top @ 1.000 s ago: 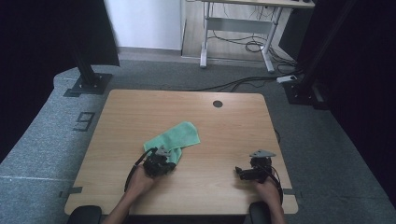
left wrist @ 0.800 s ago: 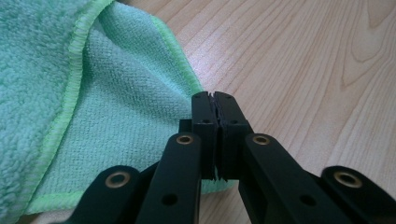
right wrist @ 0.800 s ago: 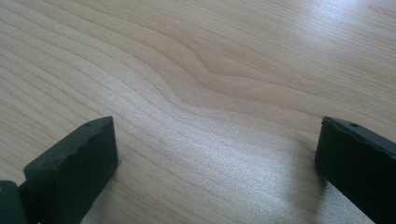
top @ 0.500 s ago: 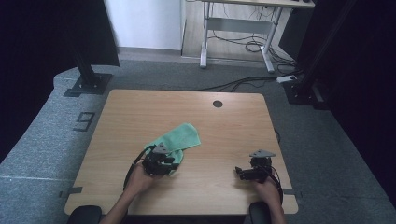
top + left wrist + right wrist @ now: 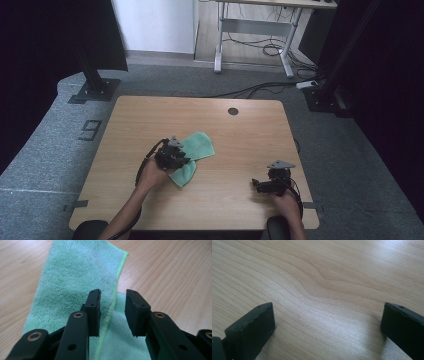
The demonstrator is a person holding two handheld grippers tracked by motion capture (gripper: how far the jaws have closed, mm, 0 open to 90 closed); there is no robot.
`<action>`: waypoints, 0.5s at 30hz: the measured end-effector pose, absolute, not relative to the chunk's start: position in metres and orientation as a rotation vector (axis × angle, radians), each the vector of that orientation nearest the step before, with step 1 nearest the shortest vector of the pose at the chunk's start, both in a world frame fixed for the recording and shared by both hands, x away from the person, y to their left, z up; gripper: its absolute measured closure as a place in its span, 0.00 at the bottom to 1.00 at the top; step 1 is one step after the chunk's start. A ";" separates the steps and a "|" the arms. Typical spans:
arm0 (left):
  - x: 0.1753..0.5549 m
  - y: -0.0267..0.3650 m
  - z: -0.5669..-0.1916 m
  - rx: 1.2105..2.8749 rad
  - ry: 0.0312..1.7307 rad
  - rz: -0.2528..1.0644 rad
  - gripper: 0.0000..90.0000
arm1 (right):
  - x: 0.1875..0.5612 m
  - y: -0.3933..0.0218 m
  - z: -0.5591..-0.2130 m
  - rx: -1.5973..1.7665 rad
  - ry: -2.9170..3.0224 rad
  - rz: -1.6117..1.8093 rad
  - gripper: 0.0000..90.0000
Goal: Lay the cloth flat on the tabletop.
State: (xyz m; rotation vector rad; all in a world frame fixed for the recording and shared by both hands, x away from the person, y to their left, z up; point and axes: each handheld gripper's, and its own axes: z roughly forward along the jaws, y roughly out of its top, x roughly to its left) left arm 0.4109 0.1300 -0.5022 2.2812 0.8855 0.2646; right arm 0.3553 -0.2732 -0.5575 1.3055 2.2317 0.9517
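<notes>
from the high view, your left gripper [image 5: 172,156] sits over the green cloth [image 5: 199,147], which lies a little left of the middle of the wooden surface [image 5: 150,115], closer to the near edge than the far one; part of the cloth runs out toward the far right from under the gripper and another fold pokes out toward the near edge just beside your left hand [image 5: 152,175]. your right gripper [image 5: 270,184] rests on bare wood near the near right corner, well apart from the cloth, with your right hand [image 5: 286,201] behind it. a round dark hole [image 5: 233,111] sits near the far edge of the surface. in the left gripper view, the jaws of your left gripper [image 5: 113,312] stand apart with a clear gap, having just been opening and then easing in a little; the cloth [image 5: 75,277] lies below them, and its lighter hemmed edge [image 5: 116,287] runs up through the gap, but neither pad presses on it, so the cloth is released. in the right gripper view, your right gripper [image 5: 327,320] has its jaws spread wide, released, with bare wood grain [image 5: 324,277] between them.
</notes>
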 end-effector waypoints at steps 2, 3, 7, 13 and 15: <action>0.413 0.129 -0.504 2.290 0.889 0.273 0.74 | 0.355 -0.273 -0.558 1.306 2.232 0.952 0.00; 0.415 0.126 -0.508 2.309 0.901 0.288 0.75 | 0.355 -0.273 -0.558 1.306 2.232 0.952 0.00; 0.418 0.123 -0.514 2.336 0.905 0.303 0.84 | 0.355 -0.273 -0.558 1.306 2.232 0.952 0.00; 0.419 0.123 -0.514 2.331 0.914 0.304 0.94 | 0.355 -0.273 -0.558 1.306 2.232 0.952 0.00; 0.419 0.124 -0.511 2.324 0.915 0.305 0.95 | 0.355 -0.273 -0.558 1.306 2.232 0.952 0.00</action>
